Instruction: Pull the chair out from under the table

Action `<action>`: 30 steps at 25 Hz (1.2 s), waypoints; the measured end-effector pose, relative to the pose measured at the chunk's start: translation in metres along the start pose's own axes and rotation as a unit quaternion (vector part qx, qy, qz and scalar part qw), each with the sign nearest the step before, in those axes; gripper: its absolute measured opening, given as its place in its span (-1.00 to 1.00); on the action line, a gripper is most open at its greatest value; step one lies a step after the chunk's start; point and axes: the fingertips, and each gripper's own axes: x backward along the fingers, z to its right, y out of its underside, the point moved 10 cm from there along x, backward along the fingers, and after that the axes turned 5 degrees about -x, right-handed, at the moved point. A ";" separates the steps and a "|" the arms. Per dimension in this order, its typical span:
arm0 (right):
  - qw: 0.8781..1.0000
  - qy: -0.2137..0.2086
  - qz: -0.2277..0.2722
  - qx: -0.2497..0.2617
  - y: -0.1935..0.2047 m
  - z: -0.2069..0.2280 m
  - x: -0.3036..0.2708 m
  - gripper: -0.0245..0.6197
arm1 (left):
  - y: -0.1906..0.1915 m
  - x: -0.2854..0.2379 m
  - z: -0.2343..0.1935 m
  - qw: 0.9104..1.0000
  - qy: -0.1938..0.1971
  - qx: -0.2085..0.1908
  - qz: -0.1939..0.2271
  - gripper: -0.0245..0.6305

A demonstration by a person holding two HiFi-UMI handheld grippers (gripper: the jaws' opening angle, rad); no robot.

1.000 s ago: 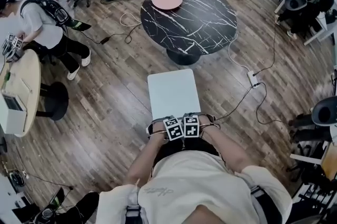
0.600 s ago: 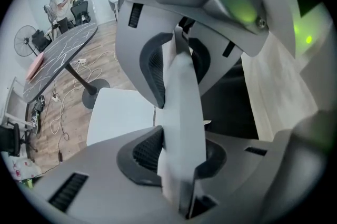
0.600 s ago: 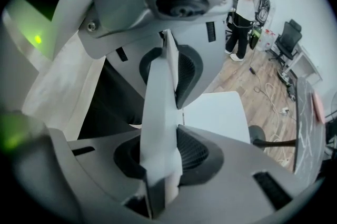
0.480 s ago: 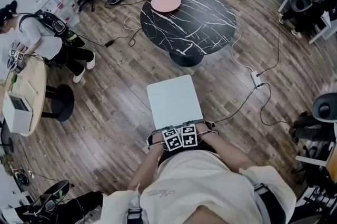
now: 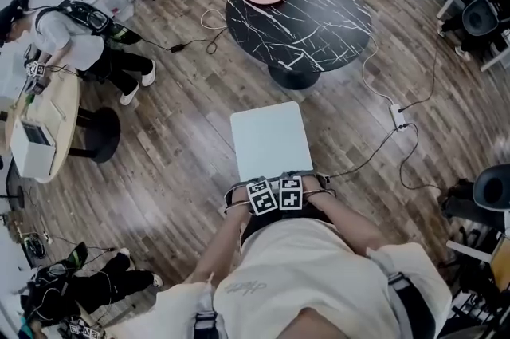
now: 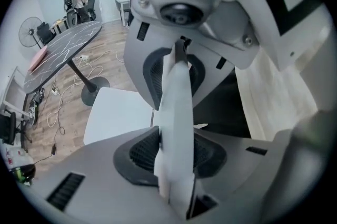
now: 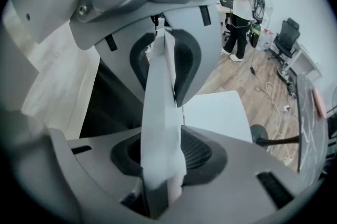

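The chair (image 5: 271, 139) stands on the wooden floor (image 5: 175, 154), well clear of the black table (image 5: 319, 18) farther off. At its near side, the left gripper (image 6: 175, 162) and right gripper (image 7: 160, 157) each pinch the white top edge of the backrest (image 6: 176, 107). Both pairs of jaws have just been opening slightly.

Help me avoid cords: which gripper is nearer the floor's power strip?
Right. The right gripper sits on the power strip side, the left gripper beyond it; both jaws, just opening, have the chair back between them.
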 end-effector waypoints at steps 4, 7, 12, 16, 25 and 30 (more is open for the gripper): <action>0.998 -0.019 0.023 -0.049 -0.002 0.003 0.014 -0.38 | -0.002 0.016 0.005 1.000 0.003 0.004 0.017 -0.57; 0.983 -0.077 0.074 -0.147 0.001 0.013 0.037 -0.28 | -0.008 0.033 0.003 0.999 -0.006 -0.004 0.049 -0.57; 0.956 -0.100 0.153 -0.229 0.011 0.022 0.082 -0.24 | -0.013 0.066 0.005 0.994 0.017 0.018 0.106 -0.56; 0.931 -0.081 0.229 -0.272 0.019 0.029 0.117 -0.34 | -0.016 0.104 -0.008 0.985 -0.023 0.041 0.164 -0.56; 0.875 0.065 0.378 -0.296 0.023 0.055 0.205 -0.91 | -0.025 0.163 -0.054 0.944 -0.152 0.107 0.272 -0.69; 0.841 0.118 0.426 -0.311 0.033 0.065 0.229 -0.90 | -0.039 0.196 -0.068 0.918 -0.199 0.119 0.321 -0.87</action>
